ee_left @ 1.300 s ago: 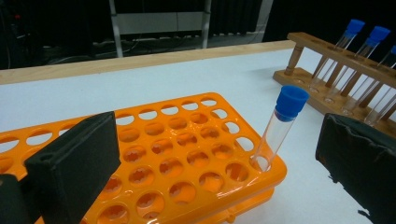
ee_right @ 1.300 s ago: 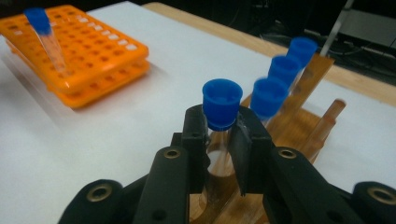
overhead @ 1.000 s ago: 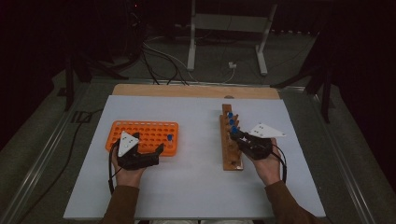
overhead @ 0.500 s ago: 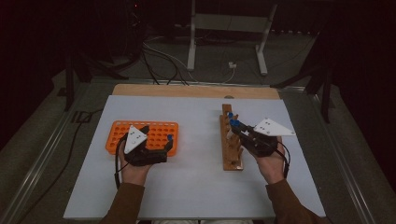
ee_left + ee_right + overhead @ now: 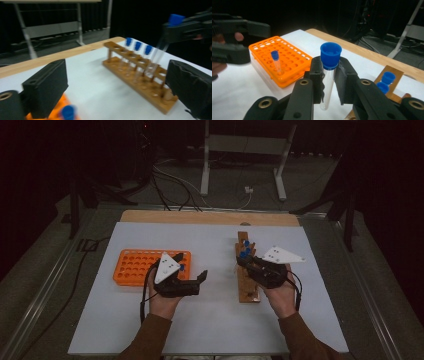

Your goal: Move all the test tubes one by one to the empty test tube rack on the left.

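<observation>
My right gripper [image 5: 330, 75] is shut on a clear test tube [image 5: 327, 85] with a blue cap [image 5: 331, 55], just under the cap. In the high view this gripper [image 5: 245, 261] sits over the wooden tube rack [image 5: 248, 292]. In the left gripper view the held tube [image 5: 157, 58] leans over the rack [image 5: 140, 86], which holds three blue-capped tubes [image 5: 137, 46]. My left gripper [image 5: 192, 268] is open and holds nothing, right of the orange rack [image 5: 137, 266]. Its jaws stand wide apart in its own view [image 5: 117, 92]. One blue-capped tube [image 5: 275, 60] stands in the orange rack [image 5: 289, 67].
A white sheet [image 5: 210, 330] covers the table, with a wooden strip [image 5: 200, 217] along the far edge. Beyond it are cables and a metal stand [image 5: 240, 150] on the floor. A bare stretch of sheet lies between the two racks.
My left gripper has moved right, off the orange rack toward the middle of the table, and turned to face the wooden rack. The right gripper has shifted slightly left with its tube.
</observation>
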`<move>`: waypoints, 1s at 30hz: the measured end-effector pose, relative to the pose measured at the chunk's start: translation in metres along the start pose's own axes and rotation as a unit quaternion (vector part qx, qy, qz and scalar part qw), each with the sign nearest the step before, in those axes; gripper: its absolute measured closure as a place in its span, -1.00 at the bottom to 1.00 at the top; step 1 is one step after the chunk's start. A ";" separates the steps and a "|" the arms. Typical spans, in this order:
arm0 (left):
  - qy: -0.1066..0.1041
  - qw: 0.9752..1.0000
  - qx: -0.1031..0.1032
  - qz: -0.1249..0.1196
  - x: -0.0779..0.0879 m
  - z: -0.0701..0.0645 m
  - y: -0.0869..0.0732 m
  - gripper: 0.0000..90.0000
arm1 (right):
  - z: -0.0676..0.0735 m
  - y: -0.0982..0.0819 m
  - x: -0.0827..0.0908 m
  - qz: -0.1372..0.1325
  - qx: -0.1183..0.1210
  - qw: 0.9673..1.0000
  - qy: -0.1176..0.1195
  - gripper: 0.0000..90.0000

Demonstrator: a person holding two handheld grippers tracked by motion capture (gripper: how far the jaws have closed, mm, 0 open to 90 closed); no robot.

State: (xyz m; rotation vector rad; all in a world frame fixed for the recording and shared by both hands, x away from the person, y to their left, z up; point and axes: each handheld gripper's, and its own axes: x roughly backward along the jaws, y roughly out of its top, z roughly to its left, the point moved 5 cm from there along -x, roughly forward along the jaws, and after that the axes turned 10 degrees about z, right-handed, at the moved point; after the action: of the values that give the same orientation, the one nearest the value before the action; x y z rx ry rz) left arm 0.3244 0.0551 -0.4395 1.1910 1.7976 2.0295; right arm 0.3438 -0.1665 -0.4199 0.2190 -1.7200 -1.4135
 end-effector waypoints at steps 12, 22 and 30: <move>-0.032 0.998 -0.038 0.042 -0.043 -0.040 -0.004 -0.43 | 0.011 -0.007 -0.010 0.021 -0.001 1.000 0.020 0.70; -0.049 0.996 -0.062 0.046 -0.057 -0.056 -0.009 0.41 | 0.020 -0.010 -0.016 0.027 0.002 0.999 0.032 0.70; -0.041 0.996 -0.059 0.045 -0.058 -0.054 -0.010 0.66 | 0.024 -0.013 -0.019 0.035 0.006 0.999 0.039 0.70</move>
State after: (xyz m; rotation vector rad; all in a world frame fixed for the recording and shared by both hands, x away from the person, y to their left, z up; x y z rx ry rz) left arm 0.3242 -0.0181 -0.4716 1.3212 1.5898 2.0695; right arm 0.3339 -0.1421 -0.4404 0.2163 -1.6582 -1.3273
